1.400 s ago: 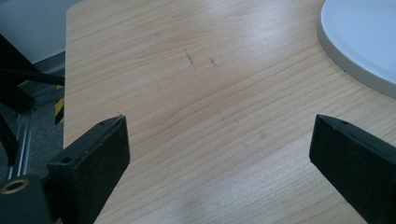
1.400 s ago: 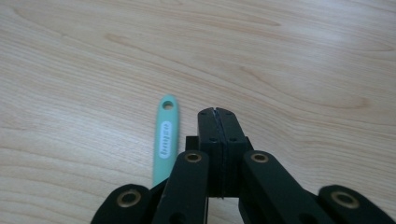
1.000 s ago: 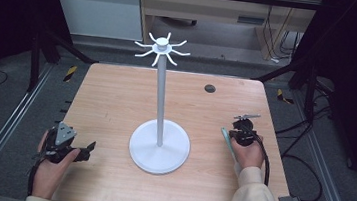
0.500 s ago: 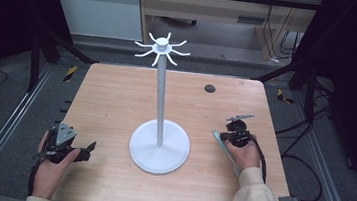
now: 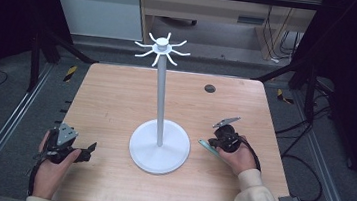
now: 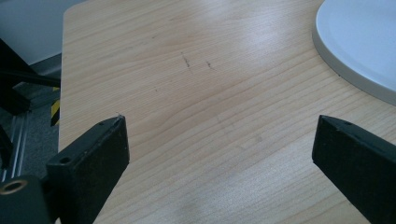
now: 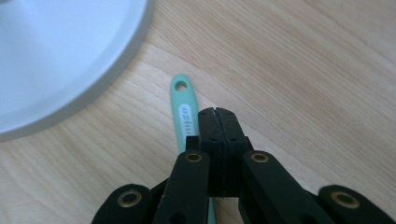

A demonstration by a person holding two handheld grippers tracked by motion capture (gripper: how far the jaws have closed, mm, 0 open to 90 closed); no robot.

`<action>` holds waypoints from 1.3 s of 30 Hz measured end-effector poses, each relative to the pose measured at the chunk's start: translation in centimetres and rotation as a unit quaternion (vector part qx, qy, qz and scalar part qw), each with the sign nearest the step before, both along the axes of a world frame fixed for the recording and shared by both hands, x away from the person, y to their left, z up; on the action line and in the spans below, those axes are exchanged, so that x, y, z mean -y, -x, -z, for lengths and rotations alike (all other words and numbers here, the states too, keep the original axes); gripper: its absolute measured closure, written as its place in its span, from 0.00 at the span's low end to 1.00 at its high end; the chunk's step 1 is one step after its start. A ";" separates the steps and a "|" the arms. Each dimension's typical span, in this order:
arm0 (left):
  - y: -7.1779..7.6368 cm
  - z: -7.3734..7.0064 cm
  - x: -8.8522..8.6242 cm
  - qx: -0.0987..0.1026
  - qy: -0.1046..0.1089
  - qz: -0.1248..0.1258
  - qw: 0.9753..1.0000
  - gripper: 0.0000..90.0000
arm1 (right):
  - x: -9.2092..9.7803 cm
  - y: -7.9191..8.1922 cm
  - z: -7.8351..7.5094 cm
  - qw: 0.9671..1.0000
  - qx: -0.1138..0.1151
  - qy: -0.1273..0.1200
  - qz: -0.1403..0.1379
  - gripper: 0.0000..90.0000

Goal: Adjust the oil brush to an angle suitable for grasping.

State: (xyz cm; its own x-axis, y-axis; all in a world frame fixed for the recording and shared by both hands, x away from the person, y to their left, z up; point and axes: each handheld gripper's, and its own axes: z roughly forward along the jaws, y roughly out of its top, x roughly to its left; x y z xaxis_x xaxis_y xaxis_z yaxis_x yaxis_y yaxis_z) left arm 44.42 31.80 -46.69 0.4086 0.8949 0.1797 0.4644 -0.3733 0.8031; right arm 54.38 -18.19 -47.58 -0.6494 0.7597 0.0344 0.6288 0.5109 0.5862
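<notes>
Wooden table, with a white stand upright near its middle: round flat base, thin pole, ring of short curved pegs at the top. A small dark round spot sits in the tabletop beyond and to the right of the pole.

Left gripper, high view: held in the person's left hand at the near left corner of the table, low over the wood, jaws pointing toward the stand's base. Left gripper view: the two black jaws stand wide apart, nothing between them but bare wood grain; the rim of the white base lies ahead of the right-side jaw, well apart from it.

Right gripper, right gripper view: jaws pressed together, faces meeting along one thin seam, nothing caught between them. A mint-green handle with a hanging hole at its tip lies flat on the wood just beside the left jaw, running back under the gripper's linkage; whether it touches the jaw I cannot tell. The handle tip reaches past the fingertips toward the stand's base rim, near it but not touching.

High view: right hand holds that gripper just right of the base, the green handle showing as a pale strip at the gripper's near-left side.
</notes>
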 end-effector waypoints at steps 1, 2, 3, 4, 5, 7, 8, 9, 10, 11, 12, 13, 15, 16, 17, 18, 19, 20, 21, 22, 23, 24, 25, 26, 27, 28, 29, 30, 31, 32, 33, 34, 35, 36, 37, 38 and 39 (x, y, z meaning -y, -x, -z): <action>0.0 0.0 0.0 -0.001 -0.002 0.001 1.000 0.04 | 0.0 0.2 -0.4 1.000 0.003 0.003 -0.005 1.00; 0.0 0.0 0.0 -0.001 -0.001 0.000 1.000 0.04 | -0.1 0.4 -0.7 1.000 0.004 0.010 -0.010 1.00; 0.0 0.1 0.0 -0.002 -0.001 0.000 1.000 0.04 | -0.1 0.6 -1.0 1.000 0.006 0.014 -0.012 1.00; 0.0 0.1 0.0 -0.002 -0.001 0.000 1.000 0.04 | -0.1 0.9 -1.2 1.000 0.004 0.015 -0.014 1.00; 0.0 0.1 0.0 -0.001 -0.001 0.000 1.000 0.04 | 0.0 1.1 -1.5 1.000 0.005 0.021 -0.022 1.00; 0.0 0.0 0.0 -0.001 -0.001 -0.001 1.000 0.04 | 0.2 1.6 -1.9 0.999 0.003 0.035 -0.026 1.00; 0.0 0.0 -0.1 -0.001 0.001 -0.001 1.000 0.04 | 0.4 1.8 -2.1 0.998 0.004 0.044 -0.033 1.00; 0.0 0.0 -0.1 -0.001 0.001 0.000 1.000 0.04 | 0.5 2.0 -2.3 0.998 0.003 0.052 -0.035 1.00; 0.0 0.0 -0.1 -0.001 0.001 0.000 1.000 0.04 | 0.7 2.1 -2.6 0.998 0.002 0.056 -0.036 1.00; 0.0 0.0 0.0 -0.001 0.004 0.000 1.000 0.04 | 0.8 2.3 -2.8 0.998 0.000 0.058 -0.036 1.00; 0.0 0.0 0.0 -0.001 0.004 0.001 1.000 0.04 | 0.9 2.5 -3.2 0.997 -0.007 0.066 -0.039 1.00; 0.0 0.0 0.0 -0.001 0.006 0.001 1.000 0.04 | 0.9 2.5 -3.2 0.997 -0.007 0.066 -0.039 1.00; 0.0 -0.1 0.1 -0.001 0.006 0.004 1.000 0.04 | 1.1 2.7 -3.4 0.996 -0.010 0.083 -0.044 1.00; 0.0 0.0 0.2 0.000 0.007 0.005 1.000 0.04 | 1.4 2.7 -3.6 0.994 -0.020 0.096 -0.042 0.99; 0.0 0.0 0.2 0.000 0.007 0.005 1.000 0.04 | 1.4 2.7 -3.6 0.994 -0.020 0.096 -0.042 0.99; 0.0 0.0 0.2 -0.001 0.007 0.006 1.000 0.04 | 1.5 2.8 -3.5 0.994 -0.023 0.101 -0.043 0.98; 0.0 0.0 0.2 -0.001 0.007 0.006 1.000 0.04 | 1.6 2.8 -3.5 0.993 -0.028 0.109 -0.044 0.98; 0.0 0.0 0.1 -0.001 0.009 0.005 1.000 0.04 | 1.7 2.7 -3.5 0.992 -0.030 0.113 -0.042 0.97; 0.0 0.0 0.1 -0.001 0.008 0.005 1.000 0.04 | 1.8 2.7 -3.5 0.992 -0.032 0.118 -0.045 0.96; 0.0 0.0 0.1 0.000 0.009 0.004 1.000 0.04 | 1.8 2.7 -3.5 0.991 -0.037 0.121 -0.047 0.95; 0.0 0.0 0.1 0.000 0.008 0.003 1.000 0.04 | 1.8 2.7 -3.5 0.990 -0.039 0.127 -0.049 0.93; 0.0 0.0 0.1 0.000 0.008 0.003 1.000 0.04 | 1.8 2.7 -3.4 0.989 -0.044 0.130 -0.051 0.91; 0.0 -0.1 0.1 0.001 0.006 0.003 1.000 0.04 | 1.7 2.7 -3.4 0.989 -0.048 0.133 -0.052 0.90; 0.1 -0.1 0.1 0.003 0.007 0.002 1.000 0.04 | 1.7 2.6 -3.3 0.987 -0.048 0.139 -0.060 0.88; 0.1 -0.1 0.2 0.004 0.006 0.002 1.000 0.04 | 1.6 2.6 -3.2 0.986 -0.055 0.144 -0.065 0.86; 0.1 -0.1 0.2 0.003 0.005 0.003 1.000 0.04 | 1.6 2.6 -3.2 0.986 -0.055 0.144 -0.065 0.86; 0.0 -0.1 0.2 0.002 0.004 0.003 1.000 0.04 | 1.5 2.6 -3.2 0.986 -0.056 0.145 -0.068 0.85; 0.0 -0.1 0.2 0.003 0.003 0.002 1.000 0.04 | 1.5 2.6 -3.3 0.985 -0.059 0.146 -0.074 0.84; 0.0 -0.1 0.2 0.002 0.003 0.003 1.000 0.04 | 1.4 2.6 -3.3 0.984 -0.060 0.146 -0.076 0.84; 0.0 -0.1 0.2 0.002 0.002 0.003 1.000 0.04 | 1.4 2.6 -3.4 0.984 -0.061 0.147 -0.077 0.83; -0.2 -0.1 0.3 0.003 0.004 0.003 1.000 0.04 | 1.4 2.6 -3.5 0.984 -0.066 0.146 -0.074 0.83; -0.2 -0.1 0.3 0.003 0.004 0.003 1.000 0.04 | 1.4 2.6 -3.5 0.984 -0.066 0.146 -0.074 0.83; -0.2 -0.1 0.4 0.003 0.002 0.005 1.000 0.04 | 1.3 2.6 -3.5 0.984 -0.067 0.147 -0.075 0.83; -0.3 -0.1 0.5 0.004 0.003 0.005 1.000 0.04 | 1.4 2.6 -3.6 0.984 -0.065 0.148 -0.080 0.82; -0.3 0.0 0.6 0.004 0.002 0.008 1.000 0.04 | 1.5 2.6 -3.7 0.983 -0.066 0.149 -0.082 0.82; -0.3 0.0 0.6 0.004 0.002 0.008 1.000 0.04 | 1.5 2.6 -3.7 0.983 -0.066 0.149 -0.082 0.82; -0.3 0.0 0.6 0.004 0.001 0.008 1.000 0.04 | 1.5 2.7 -3.8 0.983 -0.069 0.149 -0.077 0.82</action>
